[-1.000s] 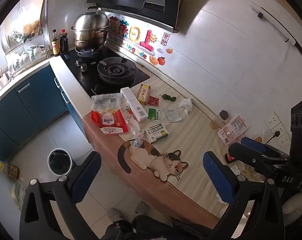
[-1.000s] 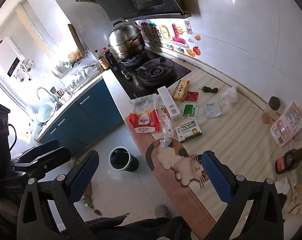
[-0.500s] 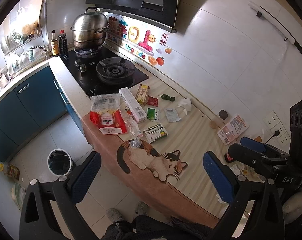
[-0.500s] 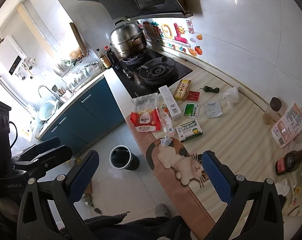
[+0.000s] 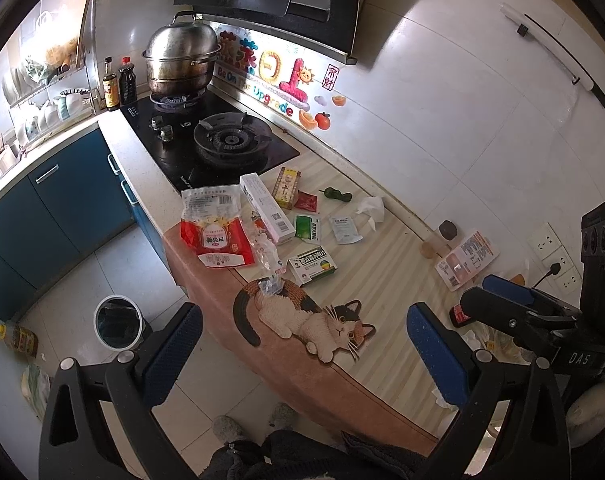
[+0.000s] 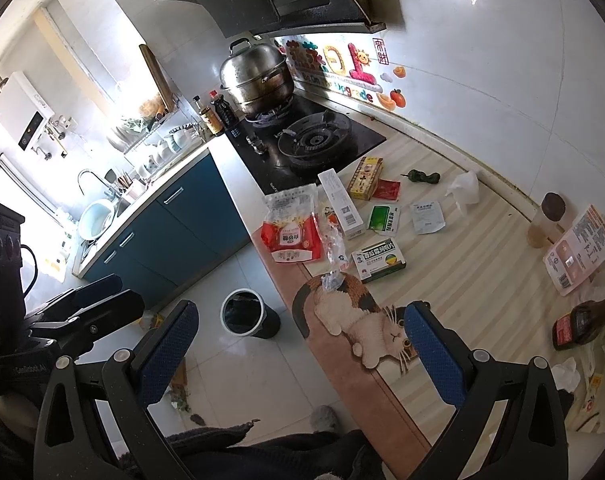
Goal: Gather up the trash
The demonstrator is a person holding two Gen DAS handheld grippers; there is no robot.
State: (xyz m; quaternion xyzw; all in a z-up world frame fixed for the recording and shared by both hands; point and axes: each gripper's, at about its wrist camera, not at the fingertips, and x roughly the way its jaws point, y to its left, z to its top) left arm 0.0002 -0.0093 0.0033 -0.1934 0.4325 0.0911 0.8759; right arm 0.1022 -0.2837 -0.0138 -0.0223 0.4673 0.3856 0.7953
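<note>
Trash lies on the striped counter [image 5: 386, 276]: a red and white bag [image 5: 214, 232], a long white box [image 5: 266, 208], a green and white box [image 5: 312, 266], a yellow box [image 5: 286, 187], sachets, a crumpled tissue [image 5: 370, 208] and clear plastic wrap [image 5: 268, 264]. The same items show in the right wrist view, with the red bag [image 6: 290, 228] and green box [image 6: 378, 260]. A small bin [image 5: 116, 322] [image 6: 248, 314] stands on the floor below. My left gripper [image 5: 302, 352] and right gripper [image 6: 302, 352] are both open, empty and held high above the counter edge.
A gas hob [image 5: 222, 140] with a steel pot [image 5: 180, 60] is at the back. Blue cabinets [image 5: 62, 200] run left. A cat-print mat [image 5: 302, 316] lies at the counter edge. A dark bottle [image 6: 582, 320] and a pink pack [image 6: 582, 248] are at right.
Both views have drifted slightly; the counter items sit a little lower and left in the left view. Nothing was grasped or moved.
</note>
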